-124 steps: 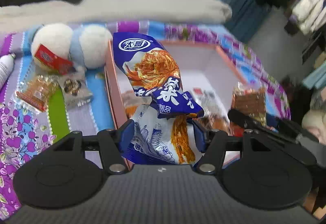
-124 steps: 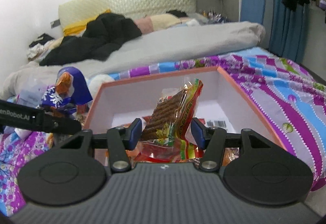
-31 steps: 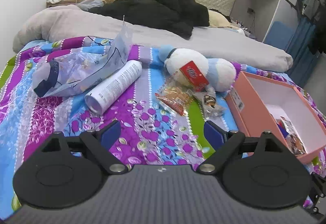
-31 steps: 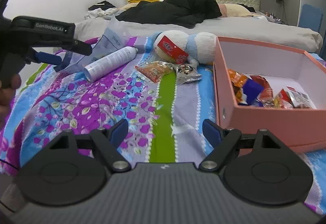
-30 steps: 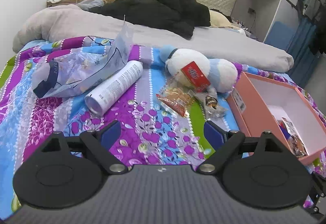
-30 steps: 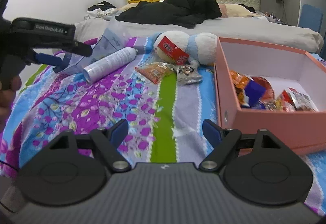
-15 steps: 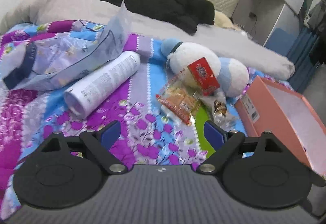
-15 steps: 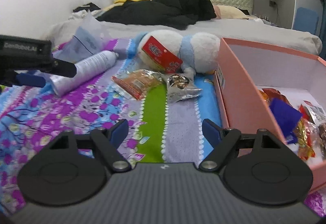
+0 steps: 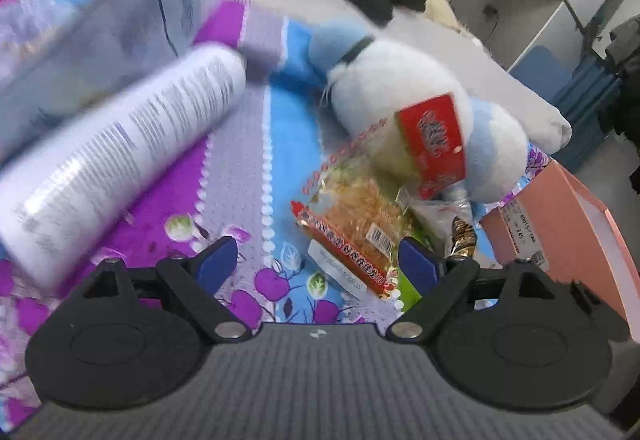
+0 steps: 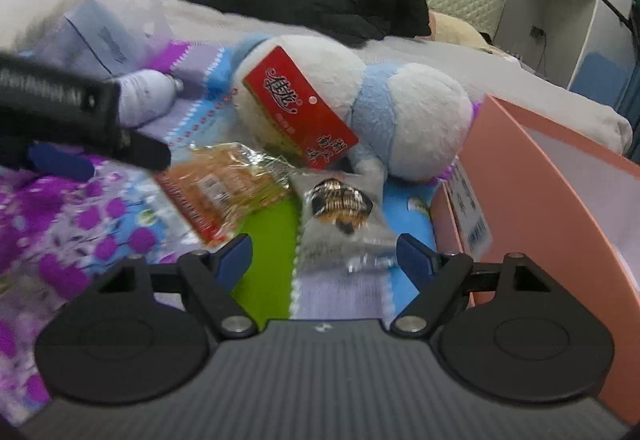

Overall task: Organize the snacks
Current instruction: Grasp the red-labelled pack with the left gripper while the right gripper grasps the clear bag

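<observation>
Reach step, judged. Left gripper (image 9: 316, 260) spread, empty, orange snack packet (image 9: 354, 224) centre frame. Right gripper (image 10: 324, 252) spread, silver packet (image 10: 340, 218) just ahead. Pink box (image 10: 560, 208) right edge. Next: lower, straddle, pinch.

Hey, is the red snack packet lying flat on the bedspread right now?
No, the red snack packet leans up against the white and blue plush toy, above the two packets that lie on the bedspread.
</observation>
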Available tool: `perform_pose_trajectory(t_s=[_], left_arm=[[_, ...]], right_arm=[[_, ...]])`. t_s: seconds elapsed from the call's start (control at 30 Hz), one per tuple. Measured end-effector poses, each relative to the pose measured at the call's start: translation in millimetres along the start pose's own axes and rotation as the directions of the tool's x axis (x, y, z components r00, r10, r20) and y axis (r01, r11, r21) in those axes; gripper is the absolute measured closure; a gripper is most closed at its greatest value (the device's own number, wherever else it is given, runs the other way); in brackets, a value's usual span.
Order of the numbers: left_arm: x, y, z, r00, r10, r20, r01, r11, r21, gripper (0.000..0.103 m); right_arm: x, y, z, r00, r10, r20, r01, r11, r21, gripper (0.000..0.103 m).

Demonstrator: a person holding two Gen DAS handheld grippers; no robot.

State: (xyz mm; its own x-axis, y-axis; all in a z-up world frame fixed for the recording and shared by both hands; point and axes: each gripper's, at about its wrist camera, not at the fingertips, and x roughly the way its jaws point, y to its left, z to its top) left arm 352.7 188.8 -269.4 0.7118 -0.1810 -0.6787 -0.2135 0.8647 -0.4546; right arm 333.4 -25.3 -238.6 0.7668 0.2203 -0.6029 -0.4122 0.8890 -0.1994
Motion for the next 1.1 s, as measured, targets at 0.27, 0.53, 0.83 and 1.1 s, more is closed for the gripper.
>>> perform_pose_trajectory(t_s=[0.27,0.53,0.83,1.1], left_arm=[[17.8,-6.8,10.4,1.000,-0.017,-0.012,0.017,1.000,-0.001,0.017],[39.2,-27.1,21.2,1.000,-0.011,-0.025,0.014,0.991,0.131,0.025],[47.2,-44.3,13.7,0.998,-0.042,-0.045,0.051,0.974,0.219,0.025],[48.1,-58.8,4.4,0.999,-0.014,-0.051,0.027,0.965,0.262,0.041]], right_arm=[[31.3,-2.0,14.5,0.996,-0.025,-0.081,0.018,0.996,-0.087,0.022],[49.3,-20.7,21.8,0.989,0.053,-0.140,-0.055,0.998,-0.010,0.026],[42.8,-17.8,17.0,0.983,0.124,-0.135,-0.123,0.992,0.015,0.045],[35.1,-24.1,9.6,0.972,0.194,-0.136,-0.184,0.979,0.084,0.048]])
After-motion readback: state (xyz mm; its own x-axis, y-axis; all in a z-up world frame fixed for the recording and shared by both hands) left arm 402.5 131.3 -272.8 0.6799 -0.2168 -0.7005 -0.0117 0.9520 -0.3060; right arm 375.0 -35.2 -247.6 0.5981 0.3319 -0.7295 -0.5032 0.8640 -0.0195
